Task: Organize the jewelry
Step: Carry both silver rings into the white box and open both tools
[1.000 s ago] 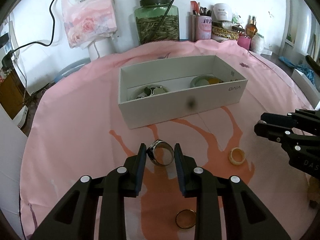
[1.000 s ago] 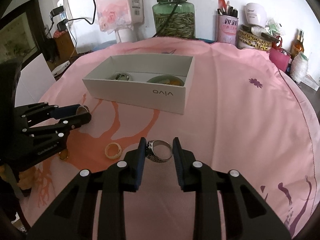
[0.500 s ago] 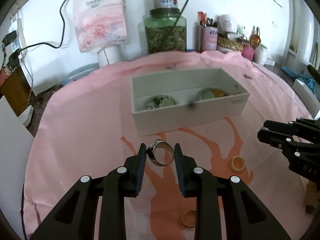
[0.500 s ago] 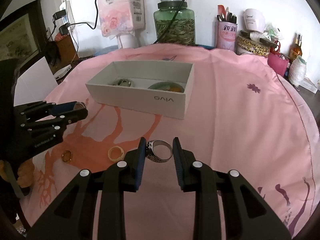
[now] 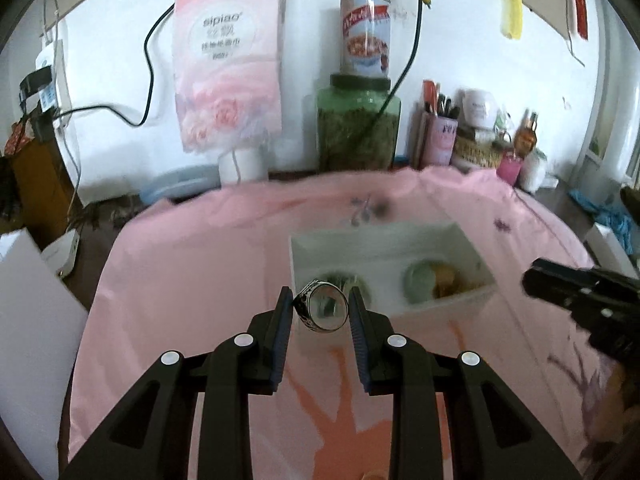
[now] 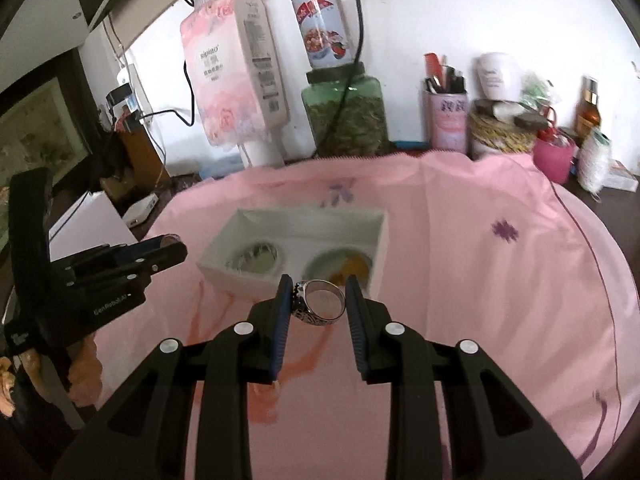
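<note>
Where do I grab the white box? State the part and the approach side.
Likely the near long wall of the white box, pinched from above, one finger inside, one outside: its top is open and the walls stand thin and upright.

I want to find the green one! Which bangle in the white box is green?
The pale green bangle in the white box, on the right. An orange bangle lies against it, and the silvery bangle sits apart on the left.
</note>
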{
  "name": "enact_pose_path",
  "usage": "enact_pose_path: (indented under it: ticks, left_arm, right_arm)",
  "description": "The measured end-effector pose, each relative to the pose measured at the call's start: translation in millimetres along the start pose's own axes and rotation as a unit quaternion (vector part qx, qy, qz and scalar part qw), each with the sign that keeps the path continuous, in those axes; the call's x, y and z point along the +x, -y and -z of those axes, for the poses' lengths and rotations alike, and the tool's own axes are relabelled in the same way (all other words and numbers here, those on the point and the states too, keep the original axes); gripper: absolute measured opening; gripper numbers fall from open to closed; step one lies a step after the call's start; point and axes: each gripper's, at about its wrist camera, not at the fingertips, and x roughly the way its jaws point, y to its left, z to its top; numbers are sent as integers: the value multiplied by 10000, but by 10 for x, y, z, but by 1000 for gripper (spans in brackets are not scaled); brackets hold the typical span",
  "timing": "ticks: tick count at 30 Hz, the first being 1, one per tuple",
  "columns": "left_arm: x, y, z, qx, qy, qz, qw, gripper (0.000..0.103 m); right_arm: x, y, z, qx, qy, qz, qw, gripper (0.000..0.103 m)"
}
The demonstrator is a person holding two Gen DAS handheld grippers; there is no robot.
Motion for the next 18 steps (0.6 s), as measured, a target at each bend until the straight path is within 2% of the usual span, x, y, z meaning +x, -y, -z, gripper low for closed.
enact_pose_path:
  ticks: [4, 9, 15, 18]
  left_arm:
    - [149, 31, -158, -5, -29, 10, 10000, 28]
    - [459, 60, -188, 53, -257, 5, 9997, 28]
    - [725, 33, -123, -9, -500, 109, 9987, 29]
    - [741, 28, -108, 10, -476, 122, 9988, 36]
  right_arm:
    - [290, 29, -155, 153, -257, -50, 9995, 26]
    - [691, 76, -189, 160, -589, 144, 9980, 26]
    - [855, 117, -185, 145, -608, 218, 9978, 27]
    - [842, 171, -190, 239, -575, 111, 9980, 28]
